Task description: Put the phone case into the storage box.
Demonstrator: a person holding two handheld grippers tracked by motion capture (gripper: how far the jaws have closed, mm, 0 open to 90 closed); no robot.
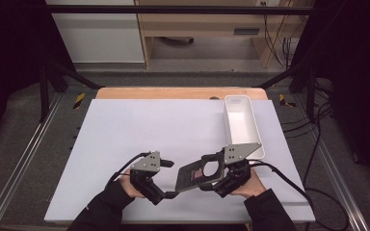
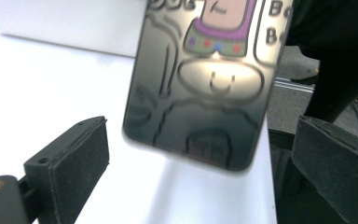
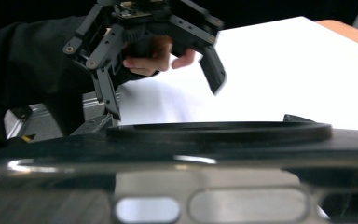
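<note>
Glossy phone case [image 2: 200,84] shows letters "Bo".

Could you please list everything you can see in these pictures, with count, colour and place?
Phone case: one, dark and glossy with a cartoon print, held above the near middle of the mat at the right gripper.
Bin: one, white, long and open-topped, at the far right of the mat.
Mat: one, white, covering most of the table.
Table: one, wooden, its edge showing beyond the mat.
Cables: several, black, on the floor at the right.
Left gripper: one, black, near left of the case, jaws open and off the case.
Right gripper: one, black, at the case's right end, apparently holding it.
Hands: two, in black sleeves, at the near edge.
</note>
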